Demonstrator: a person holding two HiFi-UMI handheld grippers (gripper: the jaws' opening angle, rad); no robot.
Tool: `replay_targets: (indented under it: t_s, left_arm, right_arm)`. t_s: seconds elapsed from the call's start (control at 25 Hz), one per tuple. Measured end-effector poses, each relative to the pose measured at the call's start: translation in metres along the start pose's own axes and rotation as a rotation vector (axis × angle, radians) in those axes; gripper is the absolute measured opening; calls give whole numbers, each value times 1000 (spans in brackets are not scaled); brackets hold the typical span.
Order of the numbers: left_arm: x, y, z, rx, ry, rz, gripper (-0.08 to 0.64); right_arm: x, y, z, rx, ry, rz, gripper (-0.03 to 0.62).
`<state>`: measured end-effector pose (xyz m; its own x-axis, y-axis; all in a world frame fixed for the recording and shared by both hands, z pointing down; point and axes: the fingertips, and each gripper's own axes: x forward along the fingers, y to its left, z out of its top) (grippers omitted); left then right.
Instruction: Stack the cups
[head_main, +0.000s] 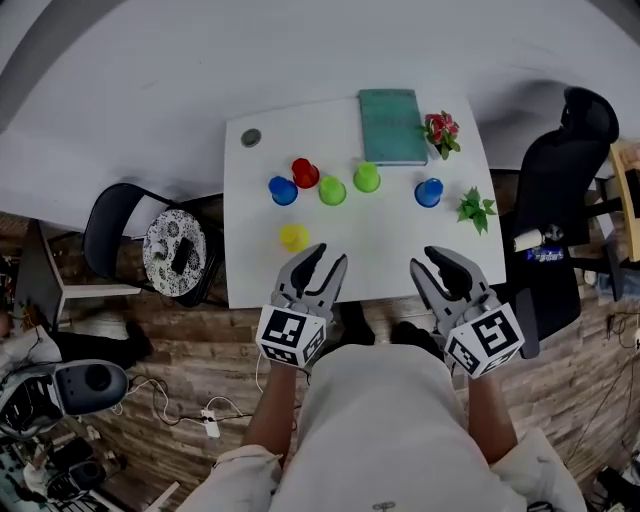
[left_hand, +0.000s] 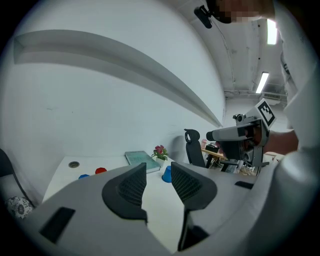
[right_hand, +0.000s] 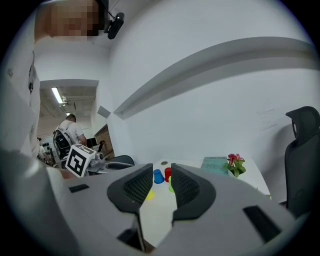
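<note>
Cups (head_main: 332, 190): six on one table (head_main: 380, 260)

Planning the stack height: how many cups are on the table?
6: blue cup, red cup, green cup and second green cup in a cluster, second blue cup to their right, yellow cup nearest the person. None looks hidden.

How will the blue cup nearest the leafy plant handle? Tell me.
The blue cup looks like small plastic, so probably light. It seems to stand wide end down on the white table, so a push should likely slide it, not tip it.
</note>
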<state>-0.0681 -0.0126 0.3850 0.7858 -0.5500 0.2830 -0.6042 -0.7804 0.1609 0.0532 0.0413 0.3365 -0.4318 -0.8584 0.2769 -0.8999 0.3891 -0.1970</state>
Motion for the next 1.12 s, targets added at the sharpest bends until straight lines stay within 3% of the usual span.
replay_targets:
  t_s: [0.28, 0.52, 1.12]
  left_arm:
    - [16, 21, -11, 12, 44, -38, 160]
    - [33, 34, -20, 11, 65, -25, 169]
    - [69, 61, -42, -102, 68, 147, 206]
  right_arm:
    - [20, 3, 1, 5, 3, -55, 118]
    - [32, 4, -4, 14, 19, -79, 117]
    - [40, -8, -14, 27, 67, -65, 114]
